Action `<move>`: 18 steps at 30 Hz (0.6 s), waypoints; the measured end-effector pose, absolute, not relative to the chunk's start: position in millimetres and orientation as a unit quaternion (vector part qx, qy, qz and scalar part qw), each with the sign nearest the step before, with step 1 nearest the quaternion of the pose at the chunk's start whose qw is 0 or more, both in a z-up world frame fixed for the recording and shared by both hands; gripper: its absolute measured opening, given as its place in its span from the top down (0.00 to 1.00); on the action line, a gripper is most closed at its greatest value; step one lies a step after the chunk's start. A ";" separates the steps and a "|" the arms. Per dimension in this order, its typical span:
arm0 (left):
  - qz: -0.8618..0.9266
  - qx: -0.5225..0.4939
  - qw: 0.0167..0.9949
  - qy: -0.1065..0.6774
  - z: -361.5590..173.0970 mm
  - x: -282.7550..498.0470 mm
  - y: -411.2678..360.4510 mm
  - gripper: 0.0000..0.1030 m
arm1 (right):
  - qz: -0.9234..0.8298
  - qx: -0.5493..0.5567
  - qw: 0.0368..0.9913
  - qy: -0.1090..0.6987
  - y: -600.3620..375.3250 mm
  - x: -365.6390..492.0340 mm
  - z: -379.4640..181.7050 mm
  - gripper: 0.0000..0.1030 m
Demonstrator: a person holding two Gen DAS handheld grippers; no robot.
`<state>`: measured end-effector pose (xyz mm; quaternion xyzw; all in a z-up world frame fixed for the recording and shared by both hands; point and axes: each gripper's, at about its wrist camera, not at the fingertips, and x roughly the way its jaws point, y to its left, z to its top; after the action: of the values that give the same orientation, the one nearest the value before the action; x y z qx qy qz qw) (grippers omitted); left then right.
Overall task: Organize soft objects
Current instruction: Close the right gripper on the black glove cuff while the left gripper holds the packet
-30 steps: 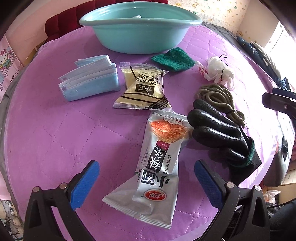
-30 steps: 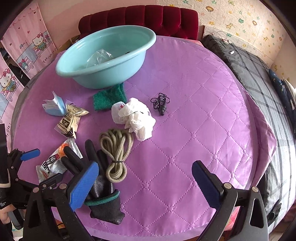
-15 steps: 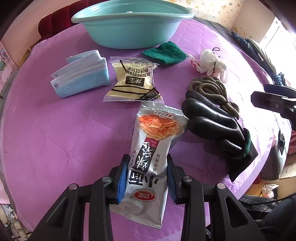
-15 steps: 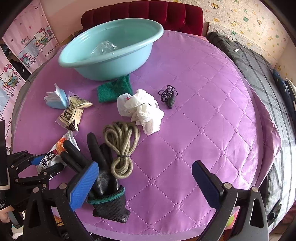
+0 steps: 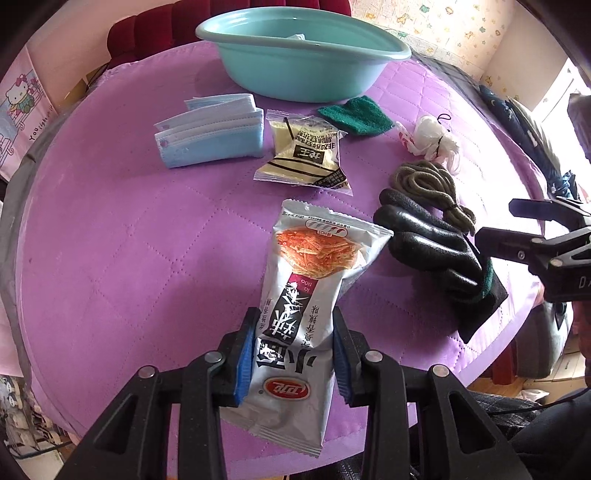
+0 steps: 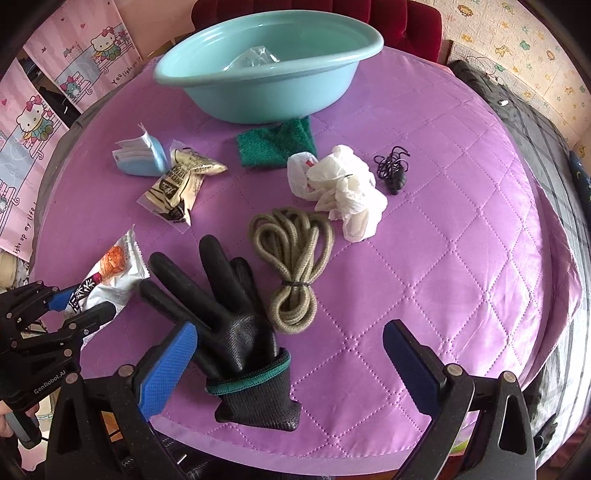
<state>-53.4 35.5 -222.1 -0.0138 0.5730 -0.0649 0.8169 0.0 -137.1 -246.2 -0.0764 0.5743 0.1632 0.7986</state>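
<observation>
My left gripper (image 5: 293, 347) is shut on a silver snack packet (image 5: 306, 295) and holds it tilted above the purple table; it also shows in the right wrist view (image 6: 107, 273). My right gripper (image 6: 291, 350) is open over the cuff of a black glove (image 6: 229, 317), near the table's front edge. A teal basin (image 6: 269, 66) with a clear plastic bag (image 6: 255, 57) inside stands at the far side. Blue face masks (image 5: 210, 134), a yellow snack packet (image 5: 306, 155), a green scrub pad (image 5: 354, 116), a white plastic bag (image 6: 340, 184) and a coiled rope (image 6: 295, 254) lie between.
A small black cord bundle (image 6: 393, 170) lies right of the white bag. The purple quilted cover (image 6: 443, 240) drapes over the round table's edge. A red padded headboard (image 5: 147, 29) stands behind the basin.
My left gripper closed on the silver snack packet and lifted it off the table. My right gripper moved forward over the black glove, still open.
</observation>
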 end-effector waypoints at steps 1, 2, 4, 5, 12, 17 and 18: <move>-0.062 -0.016 0.818 0.572 -220.1 -58.5 37.2 0.62 | 0.166 -0.079 0.797 0.576 -134.5 -1.8 -247.8 0.00; -0.057 -0.017 0.817 0.573 -219.9 -60.5 39.4 0.62 | 0.168 -0.082 0.795 0.577 -131.3 -3.3 -249.4 0.00; -0.050 -0.018 0.817 0.573 -219.7 -63.4 42.8 0.62 | 0.173 -0.086 0.790 0.582 -126.5 -6.2 -253.3 0.00; -0.048 -0.019 0.818 0.573 -220.8 -62.0 42.7 0.62 | 0.175 -0.088 0.787 0.584 -124.3 -7.5 -255.4 0.00; -0.042 -0.026 0.821 0.568 -214.8 -71.2 51.7 0.62 | 0.191 -0.091 0.760 0.615 -111.5 -12.5 -277.4 0.00; -0.041 -0.024 0.821 0.569 -214.2 -74.6 52.9 0.62 | 0.195 -0.100 0.754 0.619 -102.0 -21.1 -284.8 0.27; -0.042 -0.023 0.822 0.568 -214.0 -74.9 52.7 0.62 | 0.195 -0.101 0.753 0.621 -101.1 -22.4 -285.4 0.37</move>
<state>-74.9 52.7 -214.0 -0.0235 0.5681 -0.0418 0.8215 -22.4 -101.1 -285.4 -0.1011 0.6205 0.1949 0.7528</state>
